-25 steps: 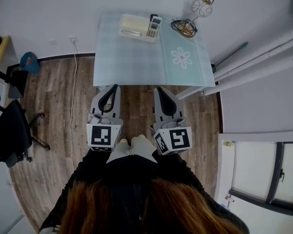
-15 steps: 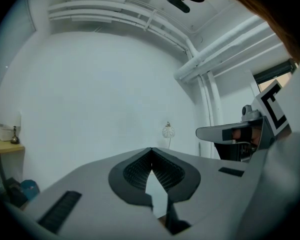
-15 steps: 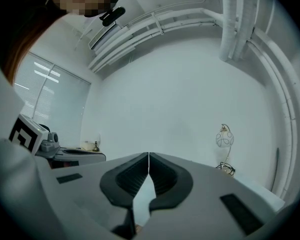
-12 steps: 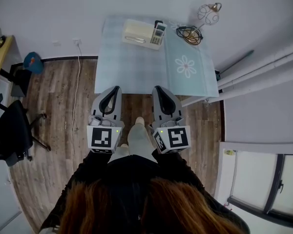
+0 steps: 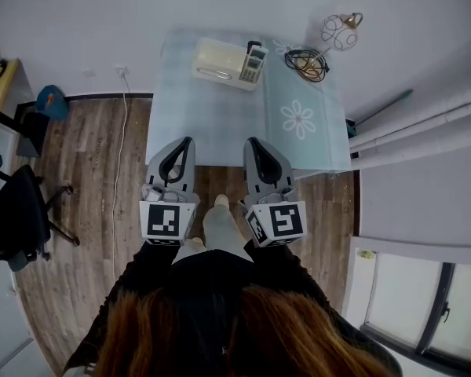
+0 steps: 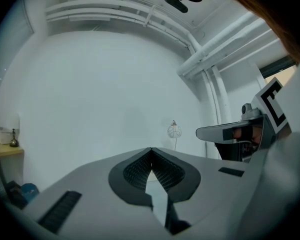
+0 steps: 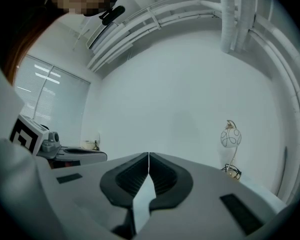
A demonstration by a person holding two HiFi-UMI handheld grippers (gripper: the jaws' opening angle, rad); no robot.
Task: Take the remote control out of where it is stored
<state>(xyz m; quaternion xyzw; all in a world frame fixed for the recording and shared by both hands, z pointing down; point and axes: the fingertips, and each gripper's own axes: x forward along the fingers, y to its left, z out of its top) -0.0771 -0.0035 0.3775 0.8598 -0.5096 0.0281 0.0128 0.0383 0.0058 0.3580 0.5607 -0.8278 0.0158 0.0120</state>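
Remote control (image 5: 252, 61) stands upright in a cream holder (image 5: 217, 56) at the table's (image 5: 212, 112) far edge. It is probably light, rigid and slick plastic, best pinched across its exposed top. Left gripper (image 5: 185, 142) and right gripper (image 5: 252, 142) are closed, empty and well short of it.

From the near edge, the pale-blue table (image 5: 212, 116) offers an open run toward the cream box (image 5: 216, 57) at the back. A coiled cable (image 5: 306, 63) and small lamp (image 5: 341, 28) crowd the far right corner, with the wall (image 5: 220, 2) just behind.
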